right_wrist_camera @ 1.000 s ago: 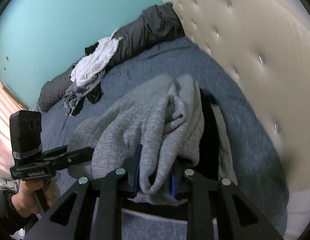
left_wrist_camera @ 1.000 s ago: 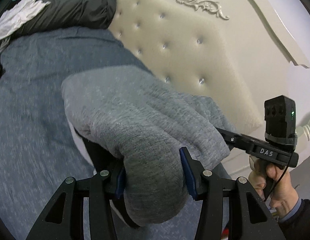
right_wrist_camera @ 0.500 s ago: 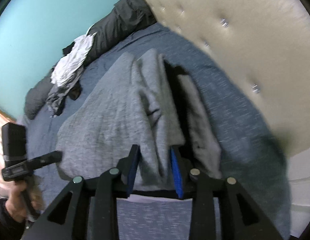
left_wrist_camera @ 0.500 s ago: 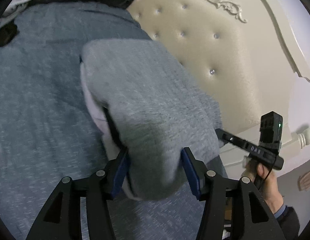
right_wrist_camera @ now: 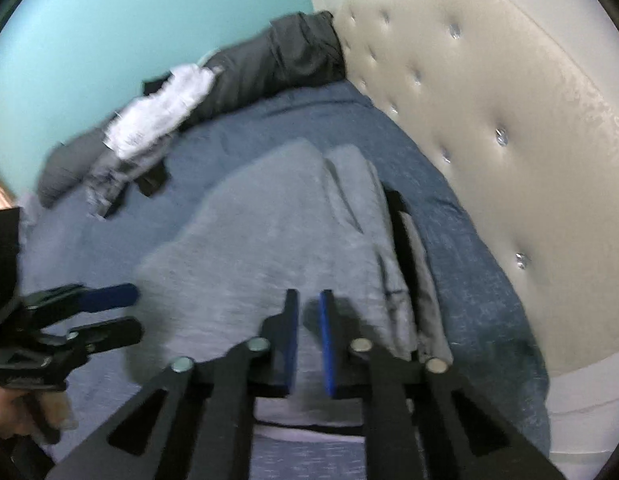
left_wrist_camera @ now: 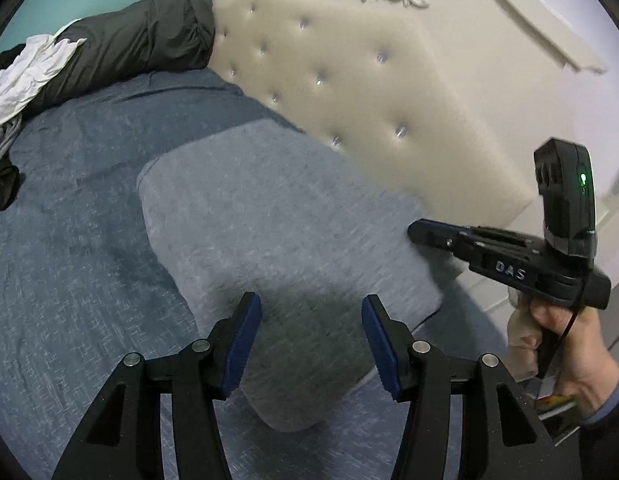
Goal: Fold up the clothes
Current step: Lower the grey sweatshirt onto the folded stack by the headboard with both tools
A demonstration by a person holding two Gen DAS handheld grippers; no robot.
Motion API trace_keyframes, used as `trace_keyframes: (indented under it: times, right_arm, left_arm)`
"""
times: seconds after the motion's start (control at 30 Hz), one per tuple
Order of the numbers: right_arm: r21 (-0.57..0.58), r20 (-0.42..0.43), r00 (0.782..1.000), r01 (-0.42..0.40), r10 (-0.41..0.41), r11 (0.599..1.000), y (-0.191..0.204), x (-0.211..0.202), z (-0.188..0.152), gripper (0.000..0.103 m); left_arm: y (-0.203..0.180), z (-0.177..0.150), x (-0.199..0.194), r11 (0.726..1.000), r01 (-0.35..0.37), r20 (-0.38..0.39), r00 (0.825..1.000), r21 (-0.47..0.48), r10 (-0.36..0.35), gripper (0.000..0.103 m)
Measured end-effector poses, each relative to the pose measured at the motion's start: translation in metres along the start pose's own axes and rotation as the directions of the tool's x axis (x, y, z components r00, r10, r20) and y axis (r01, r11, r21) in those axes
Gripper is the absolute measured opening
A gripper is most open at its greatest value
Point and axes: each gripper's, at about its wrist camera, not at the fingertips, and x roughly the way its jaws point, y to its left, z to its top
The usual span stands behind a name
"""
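A folded grey sweatshirt [left_wrist_camera: 285,232] lies on the blue bedspread [left_wrist_camera: 81,280] close to the cream tufted headboard [left_wrist_camera: 373,92], with a dark layer and a paler one showing along its edge on the headboard side in the right wrist view; the left gripper [left_wrist_camera: 311,340] hangs over the garment's near end with its blue-padded jaws spread and nothing pinched between them; the right gripper [right_wrist_camera: 309,336], held in a person's hand [left_wrist_camera: 565,344], has its jaws drawn almost together above the grey cloth, and no fabric is seen caught between the pads; a dark jacket [left_wrist_camera: 141,44] and a crumpled white garment [left_wrist_camera: 25,76] lie in a heap at the far side of the bed, against the turquoise wall [right_wrist_camera: 129,24].
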Motion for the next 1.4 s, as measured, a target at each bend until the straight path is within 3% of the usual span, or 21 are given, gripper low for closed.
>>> trace_keyframes:
  times: [0.13, 0.47, 0.6, 0.83, 0.93, 1.2, 1.4]
  right_arm:
    - [0.014, -0.021, 0.998, 0.059, -0.058, 0.998, -0.016, 0.021, -0.011, 0.0]
    - [0.092, -0.02, 0.999, 0.027, -0.025, 0.995, -0.051, 0.043, -0.035, 0.0]
    - [0.094, -0.018, 1.0, 0.026, -0.024, 0.995, -0.045, 0.035, -0.029, 0.0]
    - [0.055, 0.076, 0.997, 0.002, -0.006, 0.998, -0.024, 0.003, -0.023, 0.0]
    - [0.02, 0.059, 0.997, 0.04, -0.042, 0.999, -0.018, 0.01, -0.027, 0.0]
    - [0.102, 0.044, 0.998, 0.03, -0.035, 0.994, -0.043, 0.039, -0.044, 0.0]
    - [0.07, 0.07, 0.996, 0.055, -0.06, 0.996, -0.031, 0.023, -0.038, 0.0]
  left_arm:
    - [0.007, -0.009, 0.012, 1.0, 0.011, -0.003, 1.0, -0.001, -0.011, 0.053]
    - [0.007, -0.019, 0.023, 0.999, 0.036, -0.004, 0.999, 0.013, -0.036, 0.049]
    - [0.009, -0.019, 0.022, 0.999, 0.031, 0.0, 1.0, -0.006, -0.031, 0.049]
    - [0.013, -0.019, 0.021, 0.998, 0.04, 0.001, 0.999, -0.038, -0.04, 0.05]
    - [0.01, -0.02, 0.022, 0.999, 0.028, 0.005, 1.0, -0.027, -0.028, 0.05]
    - [0.005, -0.02, 0.027, 1.0, 0.027, 0.012, 1.0, 0.01, -0.027, 0.05]
    - [0.01, -0.02, 0.025, 1.0, 0.02, 0.017, 1.0, 0.001, -0.02, 0.05]
